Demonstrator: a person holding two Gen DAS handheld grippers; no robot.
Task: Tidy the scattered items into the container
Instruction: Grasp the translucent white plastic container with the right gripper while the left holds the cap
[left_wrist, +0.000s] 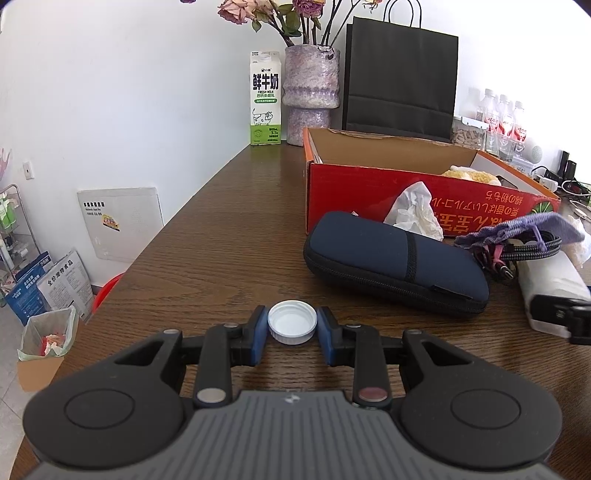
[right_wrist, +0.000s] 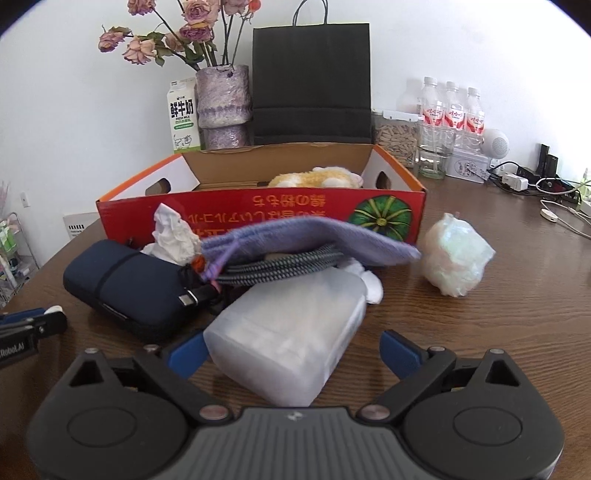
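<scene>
Fingers of the left gripper (left_wrist: 292, 326) are pinching the white bottle cap (left_wrist: 292, 320) at lower centre, readying transfer to the red box (left_wrist: 369, 199) upper right; right gripper (right_wrist: 291, 354) is straddling the translucent container (right_wrist: 288, 343), jaws wide, not gripping.

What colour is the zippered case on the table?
Dark navy blue zippered case, with a black zipper; it shows best in the left wrist view.

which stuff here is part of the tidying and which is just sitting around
Job:
red box
bottle cap
navy case
crumpled tissue
purple pouch
braided cable
translucent container
plastic wad

Lying about:
milk carton
vase
black bag
water bottles
</scene>
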